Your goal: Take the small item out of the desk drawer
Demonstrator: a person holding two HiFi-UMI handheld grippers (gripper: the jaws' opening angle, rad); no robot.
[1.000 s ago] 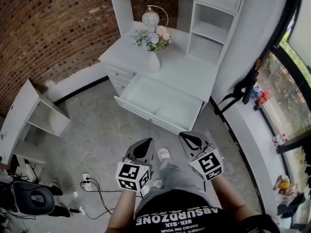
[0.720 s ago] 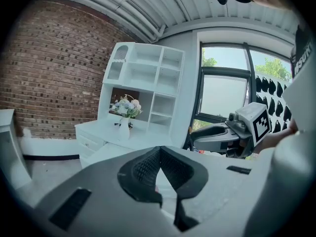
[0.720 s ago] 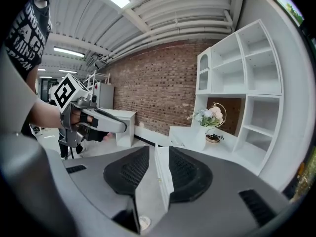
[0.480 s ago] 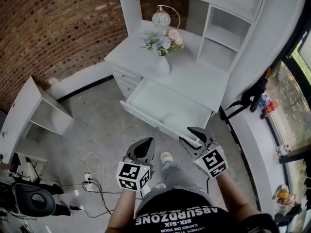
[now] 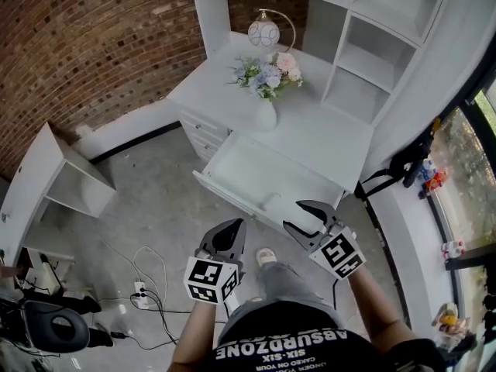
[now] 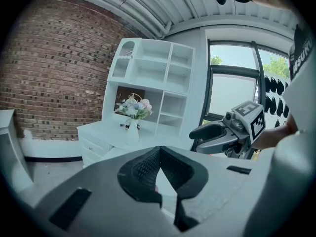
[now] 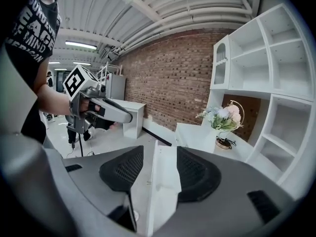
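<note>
Head view: we face a white bench (image 5: 325, 134) against a brick wall (image 5: 93, 45), its drawer (image 5: 240, 202) pulled out. Our left gripper (image 5: 235, 225) is pressed together, and our right gripper (image 5: 293, 215) is opening with nothing between its jaws.

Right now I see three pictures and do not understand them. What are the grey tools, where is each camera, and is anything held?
A person holds a two-jaw gripper in each hand. One camera sits on the person's head and looks down; the other two ride on the grippers and look along their jaws. The left gripper has its jaws together, empty. The right gripper has its jaws opening, nothing between them, near the open drawer of a white desk. On the desk stand a vase of flowers and a round lamp.
</note>
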